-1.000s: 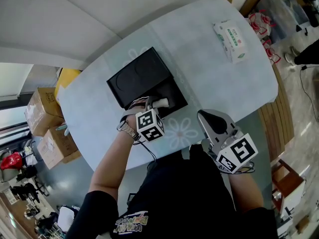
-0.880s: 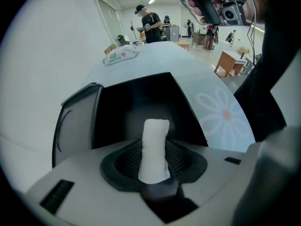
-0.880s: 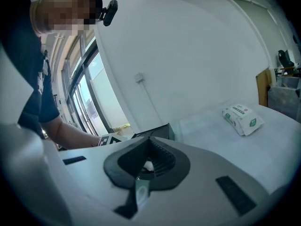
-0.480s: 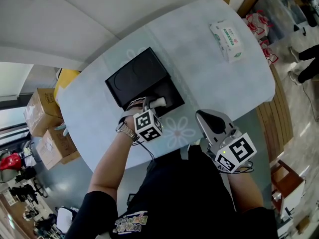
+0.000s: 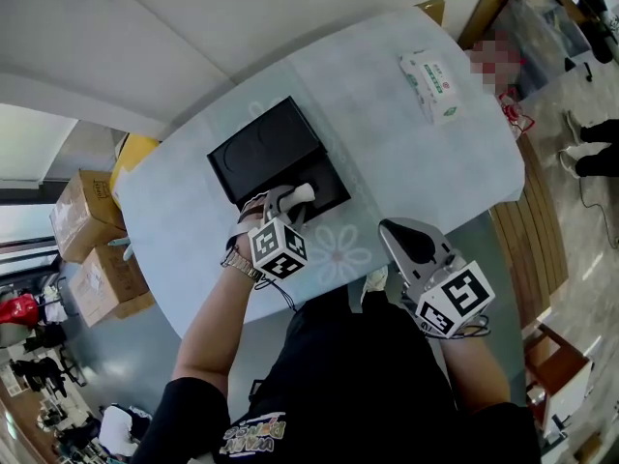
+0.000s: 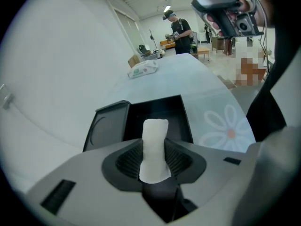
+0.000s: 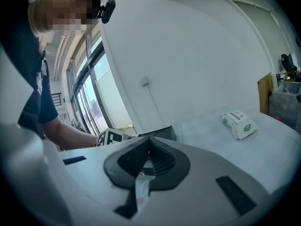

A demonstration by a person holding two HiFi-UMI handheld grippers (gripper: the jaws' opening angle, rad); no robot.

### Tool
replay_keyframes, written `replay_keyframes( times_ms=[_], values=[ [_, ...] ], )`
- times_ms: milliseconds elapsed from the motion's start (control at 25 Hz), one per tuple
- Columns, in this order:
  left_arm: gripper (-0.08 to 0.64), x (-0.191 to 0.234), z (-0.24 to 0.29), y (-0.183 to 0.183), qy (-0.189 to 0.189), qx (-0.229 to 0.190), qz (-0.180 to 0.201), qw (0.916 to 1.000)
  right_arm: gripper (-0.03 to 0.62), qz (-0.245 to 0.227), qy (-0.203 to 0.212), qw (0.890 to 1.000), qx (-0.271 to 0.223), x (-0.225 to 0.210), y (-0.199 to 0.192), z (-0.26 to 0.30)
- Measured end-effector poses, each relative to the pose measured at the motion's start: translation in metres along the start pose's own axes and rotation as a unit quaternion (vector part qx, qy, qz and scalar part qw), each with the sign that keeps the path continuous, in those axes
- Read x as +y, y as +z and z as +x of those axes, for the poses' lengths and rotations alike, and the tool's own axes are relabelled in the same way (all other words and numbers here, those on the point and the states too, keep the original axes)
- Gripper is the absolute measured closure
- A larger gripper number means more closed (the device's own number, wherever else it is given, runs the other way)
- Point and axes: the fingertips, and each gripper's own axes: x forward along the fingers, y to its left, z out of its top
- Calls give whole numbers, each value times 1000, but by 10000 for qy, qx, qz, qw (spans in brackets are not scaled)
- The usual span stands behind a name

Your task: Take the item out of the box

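Jaws of the left gripper (image 6: 153, 161) were clamped on a white item (image 6: 153, 142), which was held upright over the open black box (image 6: 159, 113) near the centre of the head view. At the lower right of that frame the right gripper (image 7: 149, 158) was held off the table (image 5: 387, 153) edge, its jaws pressed together with nothing between them. A tissue pack (image 5: 432, 87) was laid at the upper right

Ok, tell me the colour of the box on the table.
The box is black; head view shows it best.
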Motion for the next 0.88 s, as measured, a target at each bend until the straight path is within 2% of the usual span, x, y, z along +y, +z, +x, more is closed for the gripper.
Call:
replay_keyframes(
  times_ms=[280, 360, 440, 520, 680, 800, 880],
  values=[
    [419, 4, -44, 18, 532, -471, -739, 9947, 583, -184, 155, 9997, -63, 15, 3, -22],
    [419, 6, -61, 25, 696, -715, -1096, 9890, 583, -263, 231, 9993, -91, 21, 5, -28],
    [420, 6, -81, 33, 745, -1047, -1570, 9792, 583, -345, 307, 9989, -123, 27, 7, -34],
    [419, 2, -103, 43, 690, -1471, -2106, 9640, 583, -431, 383, 9982, -148, 35, 8, -42],
    [419, -7, -153, 64, 614, -2353, -2995, 9226, 583, -613, 547, 9964, -205, 52, 12, -55],
    [419, -15, -187, 73, 721, -2849, -3396, 8934, 583, -741, 684, 9946, -240, 62, 15, -62],
    [419, -22, -209, 75, 842, -3086, -3532, 8792, 583, -816, 798, 9932, -243, 71, 15, -66]
  ],
)
